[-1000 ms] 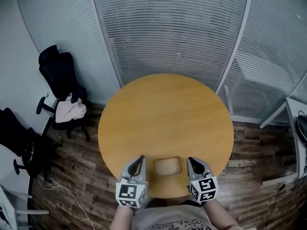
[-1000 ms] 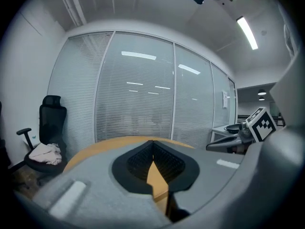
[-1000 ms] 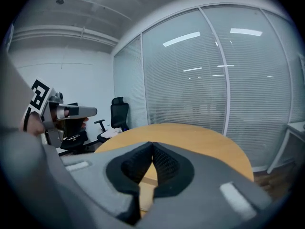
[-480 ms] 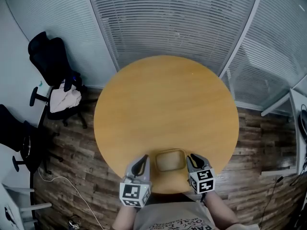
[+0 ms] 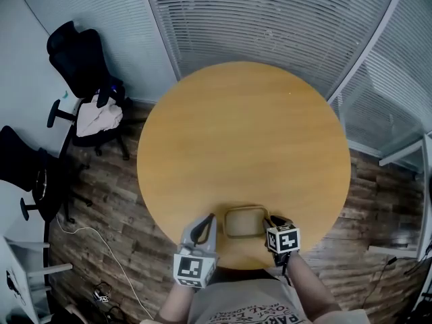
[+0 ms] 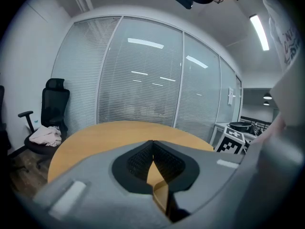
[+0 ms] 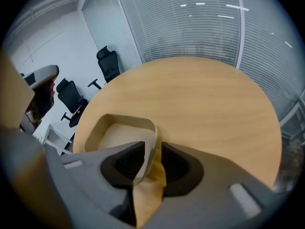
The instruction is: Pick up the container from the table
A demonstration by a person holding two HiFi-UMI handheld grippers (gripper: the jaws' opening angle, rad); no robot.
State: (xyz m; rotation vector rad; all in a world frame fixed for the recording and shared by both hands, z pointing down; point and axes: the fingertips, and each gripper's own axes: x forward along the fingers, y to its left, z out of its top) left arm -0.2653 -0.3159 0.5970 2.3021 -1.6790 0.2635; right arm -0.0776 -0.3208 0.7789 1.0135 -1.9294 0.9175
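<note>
right at the near edge of the round wooden bench [image 5: 243, 133] sits the container [image 5: 243, 223], a shallow tan tray with rounded corners, nothing inside it, resting flat on the wood. the two claws flank it. the left claw [image 5: 209, 219] is just beside the container's left wall, apart from it, and in the left gripper view the left claw [image 6: 152, 142] has its black ribbed tips pressed together with nothing gripped, pointing out across the bench [image 6: 95, 137].

over to the right claw [image 5: 270, 221], tipped steeply down at the container's right side. its jaws have just been opening, and in the right gripper view the right claw [image 7: 152, 144] stands spread with the thin right wall of the container [image 7: 126, 119] rising between the two pads. a gap shows on the outer side, so it is not clamped, and the container's base sits on the bench [image 7: 205, 99].

beyond the bench, a glass wall [image 5: 270, 19] with blinds. left of it, a black office chair [image 5: 81, 66] with a pale cloth [image 5: 98, 120] on the seat, standing on a wood plank floor [image 5: 115, 228].
</note>
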